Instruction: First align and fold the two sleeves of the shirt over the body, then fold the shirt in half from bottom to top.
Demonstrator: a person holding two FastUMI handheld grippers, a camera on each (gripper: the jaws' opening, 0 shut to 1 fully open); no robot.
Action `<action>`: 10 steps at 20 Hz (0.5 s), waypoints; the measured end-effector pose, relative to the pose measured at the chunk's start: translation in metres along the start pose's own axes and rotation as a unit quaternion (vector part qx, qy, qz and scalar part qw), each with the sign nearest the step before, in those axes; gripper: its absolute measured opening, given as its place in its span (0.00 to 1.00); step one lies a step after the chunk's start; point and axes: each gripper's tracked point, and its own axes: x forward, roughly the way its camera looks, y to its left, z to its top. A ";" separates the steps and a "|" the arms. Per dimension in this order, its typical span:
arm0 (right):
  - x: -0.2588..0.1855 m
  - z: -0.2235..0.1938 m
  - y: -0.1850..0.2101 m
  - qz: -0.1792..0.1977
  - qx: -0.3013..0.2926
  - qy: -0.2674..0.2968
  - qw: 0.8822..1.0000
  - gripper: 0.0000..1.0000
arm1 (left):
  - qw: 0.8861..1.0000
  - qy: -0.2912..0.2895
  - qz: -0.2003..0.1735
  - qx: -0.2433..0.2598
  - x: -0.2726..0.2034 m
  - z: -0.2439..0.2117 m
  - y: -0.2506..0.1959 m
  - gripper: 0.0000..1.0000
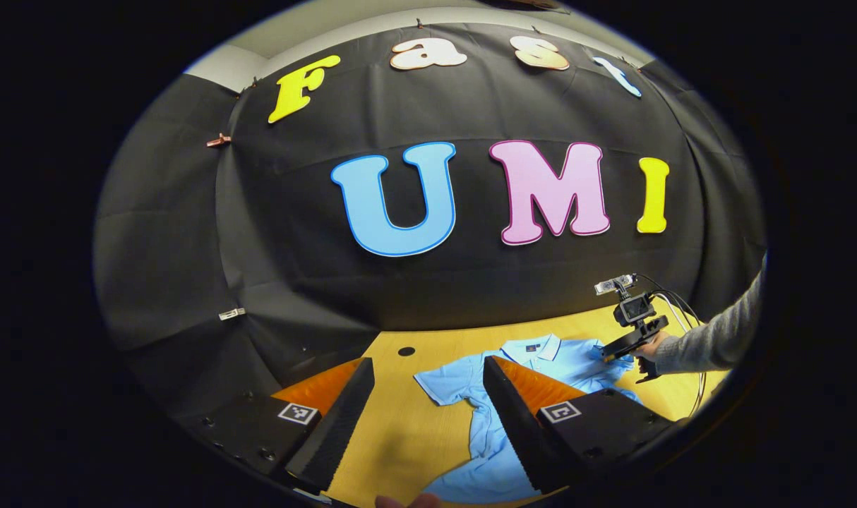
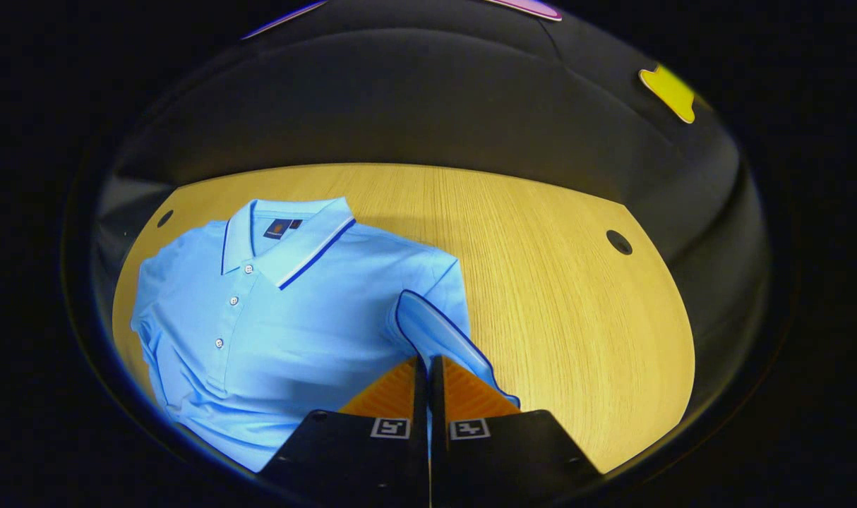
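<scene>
A light blue polo shirt (image 2: pixel 280 310) with a dark-trimmed collar lies face up on the wooden table (image 2: pixel 555 282). In the right gripper view my right gripper (image 2: pixel 428 361) is shut on the hem of one short sleeve (image 2: pixel 435 328), which is lifted off the table and bent toward the body. In the left gripper view my left gripper (image 1: pixel 427 363) hovers open above the table beside the shirt (image 1: pixel 485 423), near its other sleeve (image 1: pixel 439 384), with nothing between its fingers. Farther off, the right gripper (image 1: pixel 612 353) rests at the shirt's far shoulder, held by a hand in a grey sleeve (image 1: pixel 718 339).
The table has a round cable hole (image 2: pixel 619 242) at the right and another hole (image 2: pixel 164 217) beyond the shirt's shoulder. Black cloth walls close in the table's far side. Bare wood (image 2: pixel 577 339) lies to the right of the shirt. A cable (image 1: pixel 682 317) trails from the right gripper.
</scene>
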 end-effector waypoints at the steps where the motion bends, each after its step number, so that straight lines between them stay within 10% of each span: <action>1: 0.004 0.001 0.005 0.006 0.006 0.000 1.000 0.06 | 1.000 0.002 0.001 -0.001 0.000 -0.002 0.002 0.99; 10: -0.016 0.022 0.088 0.078 0.026 -0.030 0.996 0.05 | 1.000 0.007 0.012 -0.008 0.004 -0.009 0.019 0.98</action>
